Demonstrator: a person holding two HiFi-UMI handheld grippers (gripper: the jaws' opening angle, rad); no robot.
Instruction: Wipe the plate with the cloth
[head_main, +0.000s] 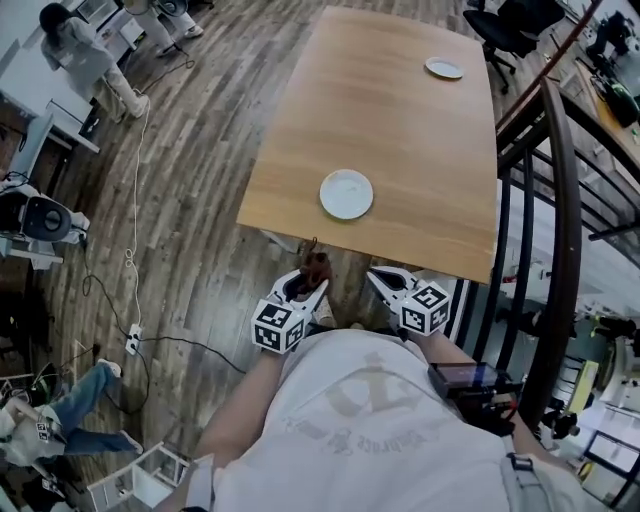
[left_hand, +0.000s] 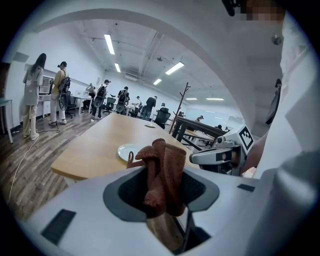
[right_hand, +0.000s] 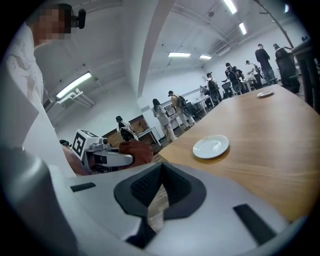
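A white plate (head_main: 346, 193) lies near the front edge of the wooden table (head_main: 400, 130). It also shows in the left gripper view as the plate (left_hand: 128, 151) and in the right gripper view as the plate (right_hand: 211, 146). My left gripper (head_main: 308, 287) is held below the table edge, short of the plate, shut on a crumpled brown cloth (head_main: 316, 266). The cloth (left_hand: 162, 172) stands up between the jaws of the left gripper (left_hand: 161, 199). My right gripper (head_main: 379, 281) hovers beside it at the same height. That right gripper (right_hand: 160, 188) is shut with nothing in it.
A second small plate (head_main: 443, 68) sits at the table's far right. A dark metal railing (head_main: 556, 200) runs along the right side. Cables (head_main: 130, 270) trail over the wooden floor at left. Several people stand at desks in the background (left_hand: 60, 92).
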